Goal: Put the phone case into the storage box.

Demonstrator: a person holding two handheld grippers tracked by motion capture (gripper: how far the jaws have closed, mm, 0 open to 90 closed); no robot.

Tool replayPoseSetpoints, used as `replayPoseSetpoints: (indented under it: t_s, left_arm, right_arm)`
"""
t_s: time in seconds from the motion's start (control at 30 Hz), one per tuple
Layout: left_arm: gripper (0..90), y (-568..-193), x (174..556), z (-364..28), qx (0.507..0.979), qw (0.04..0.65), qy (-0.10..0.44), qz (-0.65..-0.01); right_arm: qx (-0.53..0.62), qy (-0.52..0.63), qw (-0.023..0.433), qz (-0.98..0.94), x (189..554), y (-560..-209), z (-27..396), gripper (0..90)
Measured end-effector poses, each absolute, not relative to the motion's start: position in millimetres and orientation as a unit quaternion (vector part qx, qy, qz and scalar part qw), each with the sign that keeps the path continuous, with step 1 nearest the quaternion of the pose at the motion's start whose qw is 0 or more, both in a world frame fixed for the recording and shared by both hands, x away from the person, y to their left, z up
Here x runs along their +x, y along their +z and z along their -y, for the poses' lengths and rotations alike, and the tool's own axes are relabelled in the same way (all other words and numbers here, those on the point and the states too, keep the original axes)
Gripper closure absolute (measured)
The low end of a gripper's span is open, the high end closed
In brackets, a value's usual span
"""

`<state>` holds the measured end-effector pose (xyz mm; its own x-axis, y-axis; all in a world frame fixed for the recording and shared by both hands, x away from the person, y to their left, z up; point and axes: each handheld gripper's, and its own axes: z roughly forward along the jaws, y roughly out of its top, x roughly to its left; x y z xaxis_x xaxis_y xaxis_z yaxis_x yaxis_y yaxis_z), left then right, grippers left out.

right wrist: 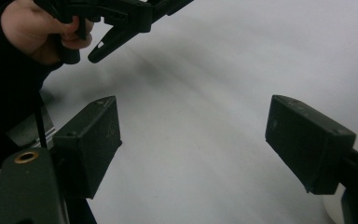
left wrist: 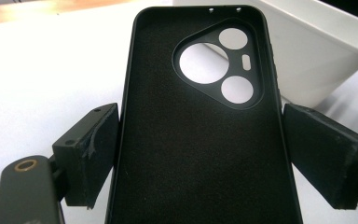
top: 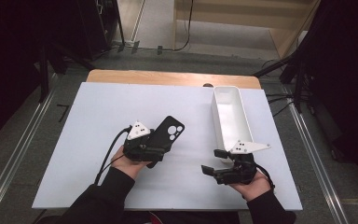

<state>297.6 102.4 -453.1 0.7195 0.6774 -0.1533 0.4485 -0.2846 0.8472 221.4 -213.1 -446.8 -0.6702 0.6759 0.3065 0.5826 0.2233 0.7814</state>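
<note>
Pinching the black phone case (left wrist: 200, 140) across its width, the left tongs (top: 161, 147) hold it just over the bench (top: 98, 121), inner side up, probably bound for the white bin (top: 230, 116) nearby. The right tongs (top: 214, 161) hover spread, empty. Grey floor and dark stands surround the bench.

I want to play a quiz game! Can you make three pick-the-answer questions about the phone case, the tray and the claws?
1. Where is the white tray?
A. beside the left claw
B. just beyond the right claw
C. on the floor

2. How many round holes are in the phone case?
A. one
B. five
C. three

3. What is the left claw doing?
A. gripping the phone case
B. hanging open with nothing in it
C. holding the tray

Answers: 1 B, the tray lies past that claw; 2 C, three round holes show; 3 A, both pads press the case's sides.
</note>
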Motion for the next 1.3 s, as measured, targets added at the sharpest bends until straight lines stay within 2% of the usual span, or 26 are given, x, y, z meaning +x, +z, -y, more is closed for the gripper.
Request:
replayPoseSetpoints:
  t_s: [0.6, 1.3]
  left_arm:
    - [13.4, -462, 295, -92, 0.766, 0.502, 0.127, -0.382]
    - [13.4, -477, 289, -81, 0.757, 0.520, 0.133, -0.374]
  right_arm:
    - [0.436, 0.478, 0.056, -0.761, 237, -426, 197, 16.4]
    - [0.448, 0.474, 0.056, -0.756, 266, -413, 184, 19.2]
